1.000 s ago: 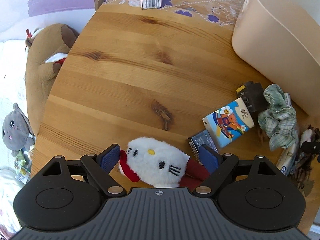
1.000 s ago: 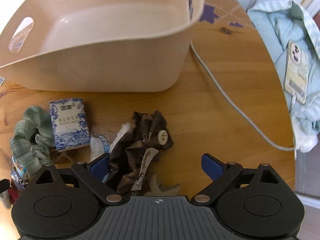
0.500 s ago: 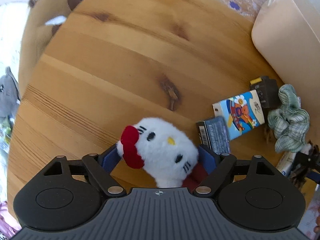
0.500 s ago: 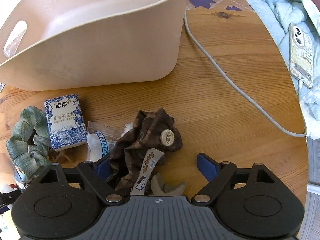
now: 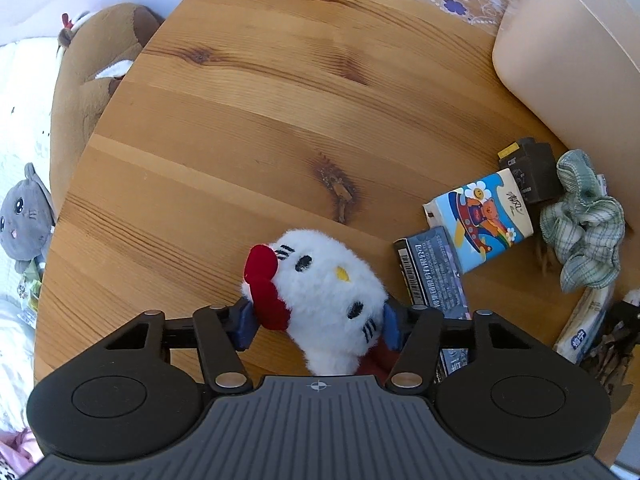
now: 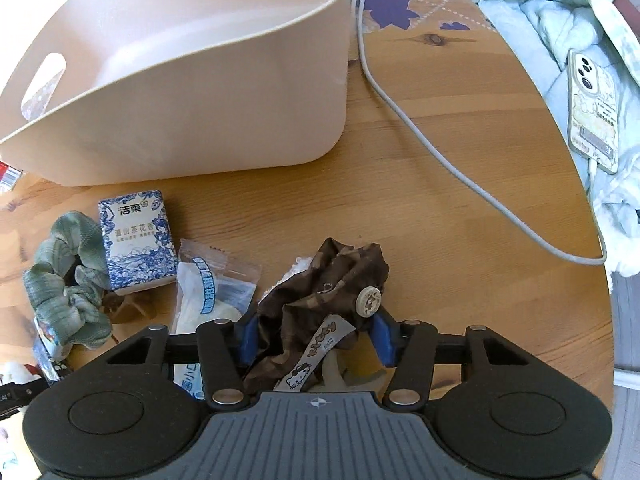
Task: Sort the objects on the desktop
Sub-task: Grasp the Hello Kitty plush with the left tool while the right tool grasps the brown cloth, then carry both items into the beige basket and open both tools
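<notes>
My left gripper (image 5: 316,326) is shut on a white Hello Kitty plush (image 5: 326,288) with a red bow, held just above the round wooden table (image 5: 260,120). My right gripper (image 6: 314,338) is shut on a brown plaid hair scrunchie (image 6: 320,300) with a button and a Hello Kitty tag. A beige plastic bin (image 6: 180,80) stands behind it and also shows at the right in the left wrist view (image 5: 576,40).
On the table lie a cartoon tissue pack (image 5: 480,216), a dark blue pack (image 5: 434,276), a black box (image 5: 534,170), a green scrunchie (image 6: 64,272), a blue-white tissue pack (image 6: 138,236), a plastic-wrapped mask (image 6: 208,292) and a grey cable (image 6: 440,152). A phone (image 6: 592,112) lies off-table right; plush toys (image 5: 92,92) sit left.
My left gripper closed on the Hello Kitty plush and lifted it. My right gripper closed on the brown scrunchie and moved slightly back from the bin.
</notes>
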`<state>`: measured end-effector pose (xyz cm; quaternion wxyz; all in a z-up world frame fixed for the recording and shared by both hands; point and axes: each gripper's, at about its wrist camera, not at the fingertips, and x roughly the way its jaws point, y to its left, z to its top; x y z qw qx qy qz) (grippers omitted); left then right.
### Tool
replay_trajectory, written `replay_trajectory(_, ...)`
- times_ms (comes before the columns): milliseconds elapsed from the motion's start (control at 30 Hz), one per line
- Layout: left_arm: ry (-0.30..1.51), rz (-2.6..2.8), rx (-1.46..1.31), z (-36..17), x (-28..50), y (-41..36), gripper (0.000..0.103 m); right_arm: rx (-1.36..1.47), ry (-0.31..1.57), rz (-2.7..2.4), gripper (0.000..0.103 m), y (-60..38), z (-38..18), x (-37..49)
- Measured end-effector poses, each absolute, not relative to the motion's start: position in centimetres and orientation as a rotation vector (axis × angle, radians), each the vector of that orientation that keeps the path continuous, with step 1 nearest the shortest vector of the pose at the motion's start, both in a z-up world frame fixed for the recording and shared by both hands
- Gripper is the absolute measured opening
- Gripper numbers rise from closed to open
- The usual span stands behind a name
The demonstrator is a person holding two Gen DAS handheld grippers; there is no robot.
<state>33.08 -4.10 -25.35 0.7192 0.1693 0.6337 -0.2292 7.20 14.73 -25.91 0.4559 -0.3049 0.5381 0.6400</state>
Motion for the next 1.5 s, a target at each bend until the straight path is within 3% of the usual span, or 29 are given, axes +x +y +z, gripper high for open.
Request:
replay_trajectory(233,1.344,-0.628,0.442,-23.9,33.3,-3.7,0.054,-0.673,1.285,1.634,0.051,12.0,-23.7,7.2)
replay_trajectory(300,1.329,-0.67,0.449,-23.0,33.4,-4.1,0.045,-0.646,1.279,1.654,0.051,11.4,-22.5,7.4)
replay_trajectory(700,1.199,-0.868,0.47,-17.5,33.6,-6.5,0.045,-0.457,1.248,1.747,0.051,12.2,-17.2,10.9)
replay_trajectory(1100,0.997,-1.142,0.446,-8.5,31.7,-12.0,0.045,-0.314,1.101,1.86,0.051,13.3,-9.7,14.0)
replay_trajectory(1500,0.881,-1.327,0.482,-5.1,29.0,-20.0,0.045,-0.287,1.03,1.915,0.051,17.0,-8.1,14.1)
